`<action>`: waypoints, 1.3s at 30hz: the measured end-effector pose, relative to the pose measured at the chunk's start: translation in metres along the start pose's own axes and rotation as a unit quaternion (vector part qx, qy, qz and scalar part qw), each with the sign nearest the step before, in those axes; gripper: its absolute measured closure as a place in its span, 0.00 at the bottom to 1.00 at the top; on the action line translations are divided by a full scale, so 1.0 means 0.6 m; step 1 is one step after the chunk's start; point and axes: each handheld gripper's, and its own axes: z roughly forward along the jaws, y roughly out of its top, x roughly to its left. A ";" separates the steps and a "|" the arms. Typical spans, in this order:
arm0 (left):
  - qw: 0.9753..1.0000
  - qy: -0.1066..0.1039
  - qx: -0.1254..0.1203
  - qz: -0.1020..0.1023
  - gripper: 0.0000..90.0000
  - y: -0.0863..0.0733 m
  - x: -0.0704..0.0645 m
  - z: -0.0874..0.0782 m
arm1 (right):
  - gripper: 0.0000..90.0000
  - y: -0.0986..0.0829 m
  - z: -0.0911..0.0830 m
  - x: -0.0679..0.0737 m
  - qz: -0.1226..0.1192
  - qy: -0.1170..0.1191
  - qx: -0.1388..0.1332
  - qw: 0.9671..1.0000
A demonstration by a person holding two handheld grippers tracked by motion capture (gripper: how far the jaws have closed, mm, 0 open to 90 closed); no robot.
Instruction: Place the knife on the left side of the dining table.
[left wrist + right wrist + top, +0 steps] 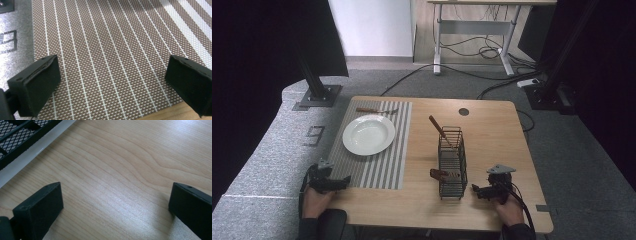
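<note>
A white plate (368, 134) sits on a brown striped placemat (377, 160) on the left half of the wooden table (492, 125). A utensil with a wooden handle (376, 110) lies on the mat beyond the plate. A black wire basket (452, 162) stands right of centre, with one wooden-handled utensil (439, 128) sticking up from it and another (439, 174) poking out low on its left side. My left gripper (343, 181) is open at the mat's near left corner, over the weave (110, 62). My right gripper (476, 189) is open just right of the basket, over bare wood (117, 182).
The basket's mesh base (20, 135) lies just ahead of my right jaws. A round hole (463, 111) is in the table's far edge. Black frame posts (314, 80) stand on grey carpet at both far corners, with cables and a desk (477, 30) behind.
</note>
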 end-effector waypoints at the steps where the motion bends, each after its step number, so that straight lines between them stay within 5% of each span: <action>1: 1.000 -0.002 -0.001 0.000 0.00 0.000 0.000 0.000 | 0.00 0.000 0.000 0.000 0.000 0.000 0.000 1.000; 16: 1.000 -0.007 -0.010 0.023 0.00 0.014 -0.011 -0.011 | 0.00 0.000 0.000 0.001 0.002 -0.002 0.000 1.000; 27: 0.999 -0.023 -0.044 -0.004 0.00 0.039 -0.021 -0.029 | 0.00 0.000 0.000 0.001 0.002 -0.002 0.000 1.000; 39: 0.997 -0.054 -0.058 0.023 0.00 0.083 -0.066 -0.024 | 0.00 0.000 0.000 0.001 0.002 -0.002 0.000 1.000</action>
